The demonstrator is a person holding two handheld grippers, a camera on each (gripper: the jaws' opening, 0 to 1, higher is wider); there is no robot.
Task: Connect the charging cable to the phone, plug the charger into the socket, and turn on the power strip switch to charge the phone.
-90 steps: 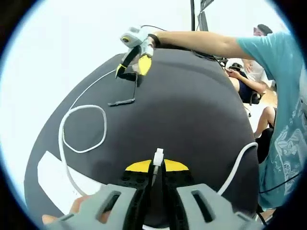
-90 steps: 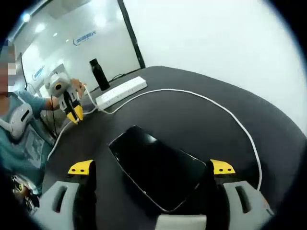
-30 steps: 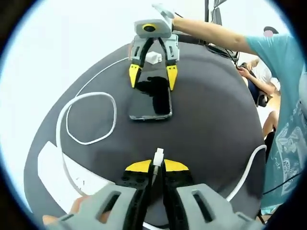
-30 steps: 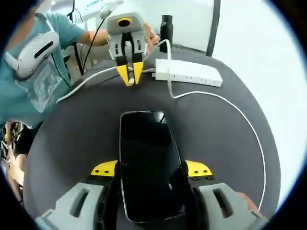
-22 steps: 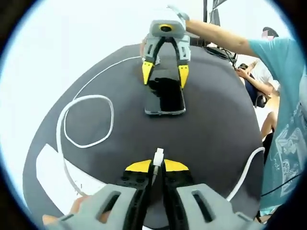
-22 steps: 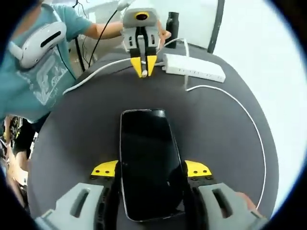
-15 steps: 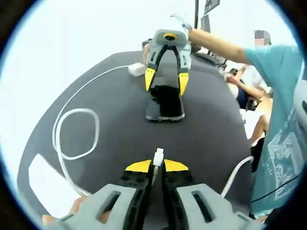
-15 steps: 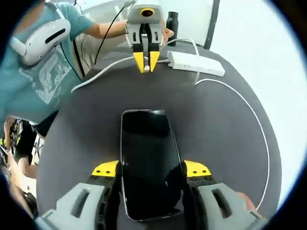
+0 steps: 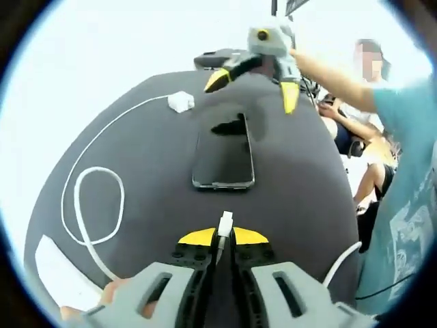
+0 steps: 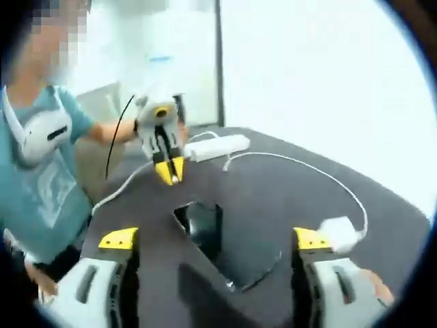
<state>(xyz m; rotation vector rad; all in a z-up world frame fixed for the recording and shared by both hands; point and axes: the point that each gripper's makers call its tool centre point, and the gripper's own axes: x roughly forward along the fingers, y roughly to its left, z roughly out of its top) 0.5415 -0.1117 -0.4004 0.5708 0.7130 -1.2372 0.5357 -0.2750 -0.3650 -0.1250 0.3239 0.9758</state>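
Released and lifted away, the right gripper hangs wide open upper centre; phone lies mid-desk. Left gripper pinches cable plug, aimed for insertion.

Black phone flat, white cable looped

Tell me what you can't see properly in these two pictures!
- The phone's charging port: too small in the left gripper view, and the right gripper view is blurred.
- The power strip switch and sockets: blurred and too small in the right gripper view.
- The power strip in the left gripper view: cut off by the edge.
- The cable end behind the plug: hidden between the left gripper's jaws.
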